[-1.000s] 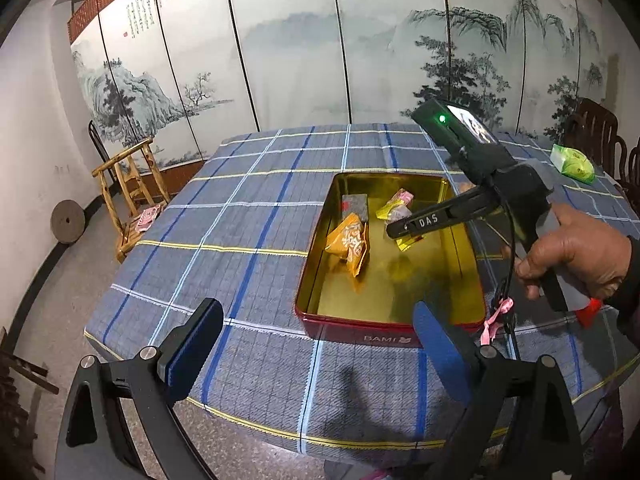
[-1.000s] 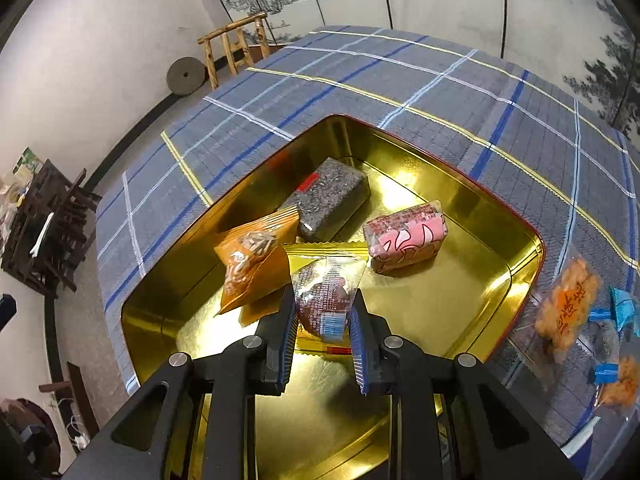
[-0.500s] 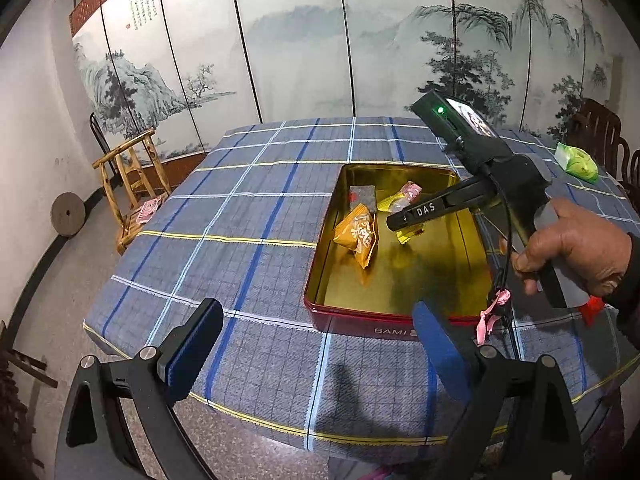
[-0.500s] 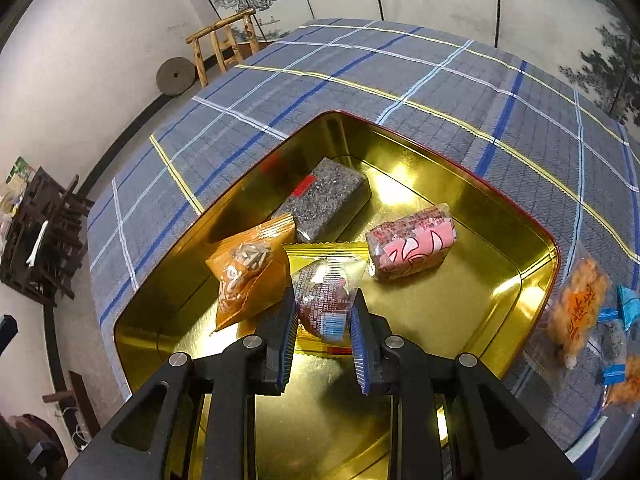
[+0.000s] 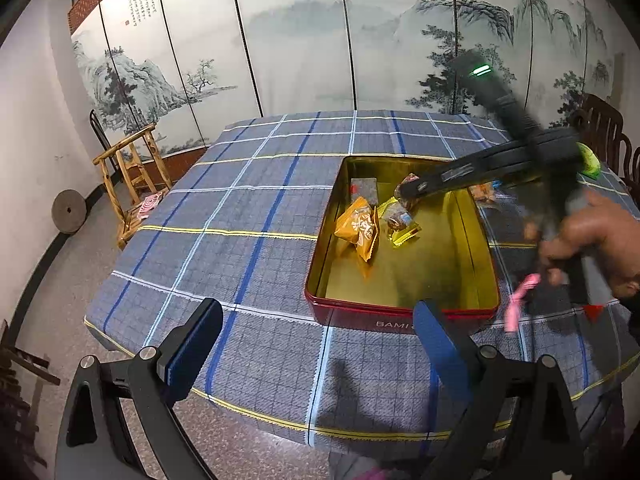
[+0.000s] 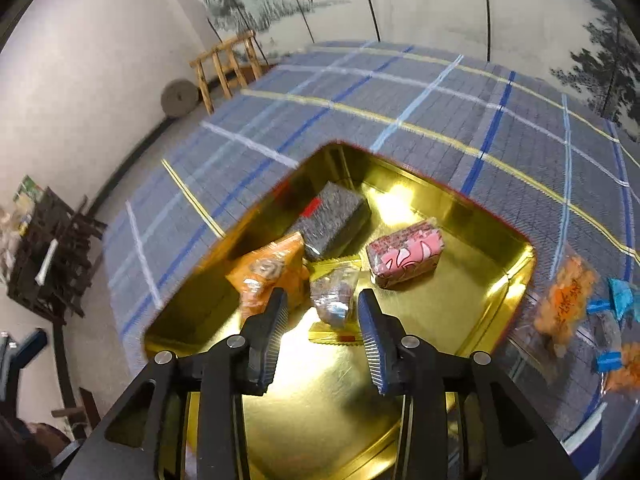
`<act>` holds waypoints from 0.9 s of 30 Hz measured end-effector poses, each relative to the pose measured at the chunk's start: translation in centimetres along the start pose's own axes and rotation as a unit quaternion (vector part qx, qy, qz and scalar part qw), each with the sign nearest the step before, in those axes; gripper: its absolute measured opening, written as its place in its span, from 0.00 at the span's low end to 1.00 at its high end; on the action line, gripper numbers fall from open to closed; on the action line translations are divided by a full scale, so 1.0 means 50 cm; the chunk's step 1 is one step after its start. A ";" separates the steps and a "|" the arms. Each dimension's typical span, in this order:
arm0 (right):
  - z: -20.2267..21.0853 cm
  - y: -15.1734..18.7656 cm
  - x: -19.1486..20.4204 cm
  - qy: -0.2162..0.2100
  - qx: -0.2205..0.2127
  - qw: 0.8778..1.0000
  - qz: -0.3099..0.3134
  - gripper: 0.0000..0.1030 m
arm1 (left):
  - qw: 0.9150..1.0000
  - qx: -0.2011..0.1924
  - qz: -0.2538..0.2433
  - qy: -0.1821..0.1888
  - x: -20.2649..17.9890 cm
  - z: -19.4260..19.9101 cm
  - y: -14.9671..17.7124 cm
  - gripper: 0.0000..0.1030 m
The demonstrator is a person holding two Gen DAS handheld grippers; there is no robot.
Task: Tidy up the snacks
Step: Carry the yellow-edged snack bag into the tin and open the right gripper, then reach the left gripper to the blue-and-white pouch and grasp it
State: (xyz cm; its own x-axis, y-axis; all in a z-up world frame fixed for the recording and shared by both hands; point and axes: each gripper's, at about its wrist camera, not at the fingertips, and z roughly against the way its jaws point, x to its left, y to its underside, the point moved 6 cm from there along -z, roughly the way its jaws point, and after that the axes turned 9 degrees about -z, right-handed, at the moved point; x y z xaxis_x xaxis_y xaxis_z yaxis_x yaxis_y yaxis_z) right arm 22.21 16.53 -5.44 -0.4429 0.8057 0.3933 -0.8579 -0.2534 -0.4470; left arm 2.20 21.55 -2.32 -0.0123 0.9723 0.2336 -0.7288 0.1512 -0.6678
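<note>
A gold tin with a red rim (image 5: pixel 400 312) (image 6: pixel 500 236) sits on the plaid tablecloth. In it lie an orange packet (image 5: pixel 358 228) (image 6: pixel 268 272), a grey block snack (image 5: pixel 364 190) (image 6: pixel 332 220), a pink wrapped snack (image 6: pixel 404 256) and a clear-wrapped brown snack on yellow foil (image 5: pixel 398 220) (image 6: pixel 334 300). My right gripper (image 6: pixel 322 324) is open above the tin, its fingers either side of the clear-wrapped snack, which lies free. It shows blurred in the left wrist view (image 5: pixel 404 194). My left gripper (image 5: pixel 316 352) is open and empty over the table's near edge.
Several loose snacks (image 6: pixel 568 300) in orange and blue wrappers lie on the cloth right of the tin. A green packet (image 5: pixel 588 160) lies at the far right. A wooden chair (image 5: pixel 128 176) stands left of the table, dark chairs at the right.
My right gripper has opened and let go of the clear-wrapped snack, which now lies in the tin. It is pulling back and up. The left gripper has drawn back slightly.
</note>
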 end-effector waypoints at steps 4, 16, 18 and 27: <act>0.112 0.027 -0.013 -0.030 -0.067 0.997 -0.012 0.45 | 1.000 -0.013 -0.007 -0.003 -0.001 0.013 -0.004 0.92; 0.501 0.328 -0.351 0.120 -0.214 0.959 -0.145 0.68 | 0.994 -0.023 -0.076 0.079 -0.147 0.047 -0.055 0.92; 0.518 0.365 -0.389 0.116 -0.207 0.958 -0.163 0.68 | 0.992 -0.022 -0.083 0.087 -0.176 0.049 -0.065 0.92; 0.504 0.476 -0.412 0.132 -0.180 0.967 -0.125 0.68 | 0.977 0.021 -0.114 0.177 -0.341 0.018 -0.117 0.92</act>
State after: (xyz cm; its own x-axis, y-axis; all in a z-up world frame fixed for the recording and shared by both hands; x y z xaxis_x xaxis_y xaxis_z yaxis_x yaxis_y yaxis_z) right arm 4.37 -19.58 -3.95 -0.1114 0.9382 0.3276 -0.7616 0.1311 -0.6347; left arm 6.03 3.92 -1.77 0.3851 0.9165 0.1087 -0.7134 0.3703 -0.5949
